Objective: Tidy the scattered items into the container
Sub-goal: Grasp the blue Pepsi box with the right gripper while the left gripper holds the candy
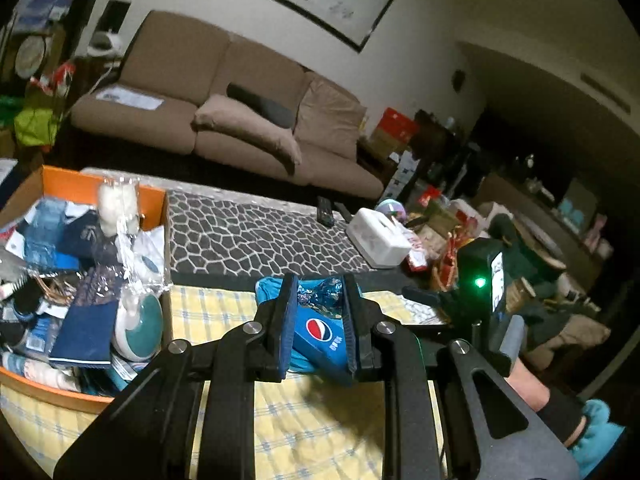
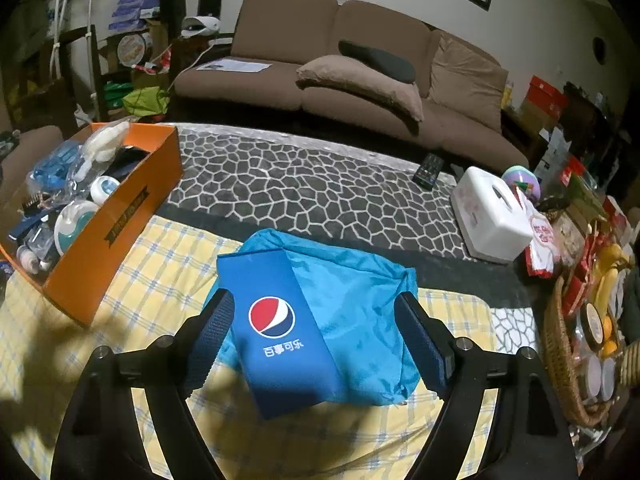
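Note:
My left gripper (image 1: 318, 286) is shut on a small crumpled blue foil packet (image 1: 326, 294), held above the yellow checked cloth (image 1: 312, 432). Below it lies a blue Pepsi box (image 1: 320, 338) on a bright blue fabric bag (image 1: 266, 286). The orange cardboard container (image 1: 76, 186), crammed with several items, stands to the left. In the right wrist view, my right gripper (image 2: 316, 320) stands open and low, its fingers on either side of the Pepsi box (image 2: 280, 320) and the blue bag (image 2: 360, 300). The orange container (image 2: 120, 216) is at the left there.
A white tissue box (image 2: 492, 216), a remote (image 2: 428, 170) and a wicker basket (image 2: 560, 352) of snacks crowd the right side. A dark cobble-pattern mat (image 2: 300, 184) lies beyond the checked cloth, with a brown sofa (image 2: 360, 92) behind.

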`<state>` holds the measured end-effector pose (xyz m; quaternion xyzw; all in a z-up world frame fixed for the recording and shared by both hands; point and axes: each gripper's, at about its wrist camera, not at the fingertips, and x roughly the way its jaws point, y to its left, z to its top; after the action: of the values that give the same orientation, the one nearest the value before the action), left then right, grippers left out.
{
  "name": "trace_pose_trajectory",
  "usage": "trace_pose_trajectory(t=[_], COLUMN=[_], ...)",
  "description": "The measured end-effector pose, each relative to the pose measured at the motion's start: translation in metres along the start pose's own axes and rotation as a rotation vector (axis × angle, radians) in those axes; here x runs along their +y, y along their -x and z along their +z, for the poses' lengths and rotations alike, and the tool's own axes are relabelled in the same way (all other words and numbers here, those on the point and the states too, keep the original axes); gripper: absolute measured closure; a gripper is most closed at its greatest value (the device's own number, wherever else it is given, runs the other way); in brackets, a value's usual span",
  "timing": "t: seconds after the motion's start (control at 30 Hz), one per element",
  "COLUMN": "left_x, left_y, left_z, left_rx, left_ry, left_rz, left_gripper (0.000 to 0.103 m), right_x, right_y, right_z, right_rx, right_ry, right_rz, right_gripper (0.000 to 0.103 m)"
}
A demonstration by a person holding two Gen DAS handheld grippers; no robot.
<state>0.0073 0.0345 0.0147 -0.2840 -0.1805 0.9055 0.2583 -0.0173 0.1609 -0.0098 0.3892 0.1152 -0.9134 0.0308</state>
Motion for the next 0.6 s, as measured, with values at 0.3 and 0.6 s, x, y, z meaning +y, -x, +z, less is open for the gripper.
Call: trace_pose_trajectory(t=[0.3,0.6], left_x=[0.004,0.016], left_y=[0.0,-0.007], left_z=[0.002,0.001], left_rx=[0.004,0.043], left_ry=[0.002,0.026], left_rz=[0.03,0.114], left_gripper=[0.084,0.084], right_x=[0.008,0.02], right_y=[-0.009,-0.024], right_z=[-0.003,-0.009], right_rx=[0.02,0.059], right_ry=[0.023,0.061], right_rz=[-0.005,0.02], right_gripper=[0.018,0.009])
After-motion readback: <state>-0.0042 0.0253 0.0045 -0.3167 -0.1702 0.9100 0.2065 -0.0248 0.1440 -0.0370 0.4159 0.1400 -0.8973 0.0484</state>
